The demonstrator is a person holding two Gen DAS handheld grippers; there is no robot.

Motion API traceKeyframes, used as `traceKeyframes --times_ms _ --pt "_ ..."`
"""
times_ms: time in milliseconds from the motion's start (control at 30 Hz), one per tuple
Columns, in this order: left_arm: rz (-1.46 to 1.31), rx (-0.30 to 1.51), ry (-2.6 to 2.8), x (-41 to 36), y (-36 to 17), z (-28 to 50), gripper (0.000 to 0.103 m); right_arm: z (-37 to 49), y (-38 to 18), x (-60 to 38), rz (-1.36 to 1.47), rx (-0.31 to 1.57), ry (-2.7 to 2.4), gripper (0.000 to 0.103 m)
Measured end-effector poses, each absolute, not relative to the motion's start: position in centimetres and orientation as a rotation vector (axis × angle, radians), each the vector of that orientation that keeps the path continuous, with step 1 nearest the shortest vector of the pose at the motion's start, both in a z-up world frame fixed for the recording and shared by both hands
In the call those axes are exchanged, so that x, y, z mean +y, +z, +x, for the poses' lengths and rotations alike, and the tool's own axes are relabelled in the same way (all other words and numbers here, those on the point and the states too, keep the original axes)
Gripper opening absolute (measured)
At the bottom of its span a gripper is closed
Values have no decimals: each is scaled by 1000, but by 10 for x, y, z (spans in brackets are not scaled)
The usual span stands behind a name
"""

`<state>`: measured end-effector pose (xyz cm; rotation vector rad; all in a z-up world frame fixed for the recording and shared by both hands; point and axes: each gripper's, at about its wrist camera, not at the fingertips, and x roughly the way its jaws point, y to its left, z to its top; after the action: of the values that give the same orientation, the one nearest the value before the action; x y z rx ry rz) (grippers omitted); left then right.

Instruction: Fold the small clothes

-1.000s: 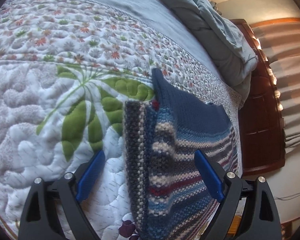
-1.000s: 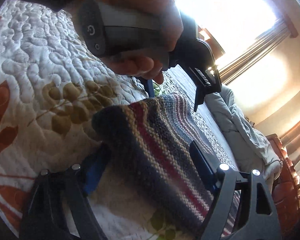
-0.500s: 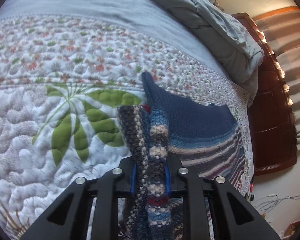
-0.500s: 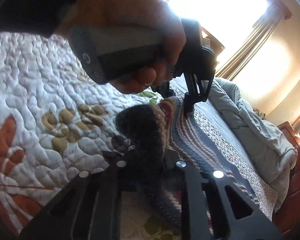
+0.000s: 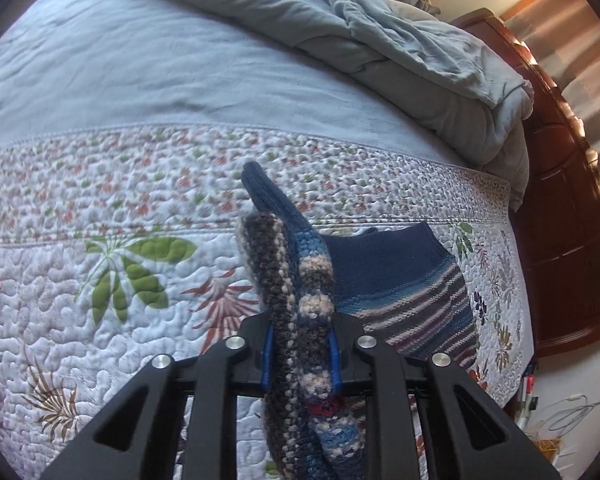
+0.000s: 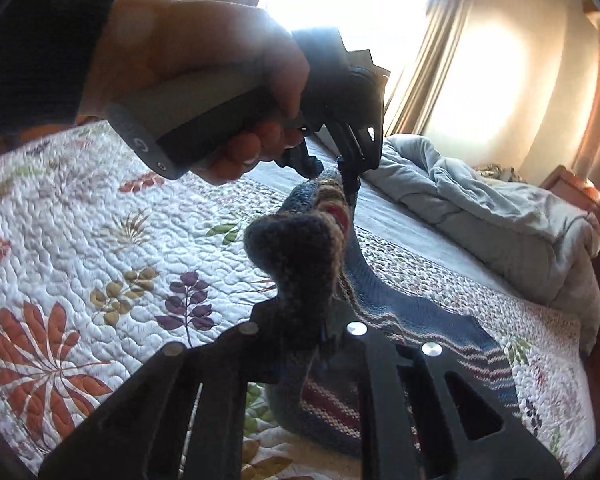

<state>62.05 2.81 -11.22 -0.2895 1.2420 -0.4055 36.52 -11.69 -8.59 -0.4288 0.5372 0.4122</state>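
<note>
Knitwear fills the lower middle of the left wrist view: the striped sweater [image 5: 300,312], thick and nubbly in blue, grey, cream and a little red, is bunched between the left gripper [image 5: 300,354], whose blue pads [image 5: 266,354] have just closed on it and pinch a thick fold. From there the garment trails to the right of the frame, its navy ribbed end lying on the quilted bedspread [image 5: 100,320]. A rumpled grey duvet [image 5: 400,60] sits upper right.

In the right wrist view, the right gripper [image 6: 328,336] at lower centre has just closed too, clamping a dark fuzzy edge of the sweater. The edge runs up to the left gripper at upper centre, held by a hand [image 6: 204,68]. The body hangs down to the lower right, so I judge the fold must carry that held edge toward it.
</note>
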Motion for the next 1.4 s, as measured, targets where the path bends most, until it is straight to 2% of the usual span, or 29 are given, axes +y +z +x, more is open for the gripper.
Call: traceKeyframes --times_ms 833,1400 --pt "-75 1226 -354 -96 -60 628 20 378 -48 -214 -168 528 366 10" --pt "-14 1236 -386 -179 -64 637 20 389 -50 -287 -50 549 320 10"
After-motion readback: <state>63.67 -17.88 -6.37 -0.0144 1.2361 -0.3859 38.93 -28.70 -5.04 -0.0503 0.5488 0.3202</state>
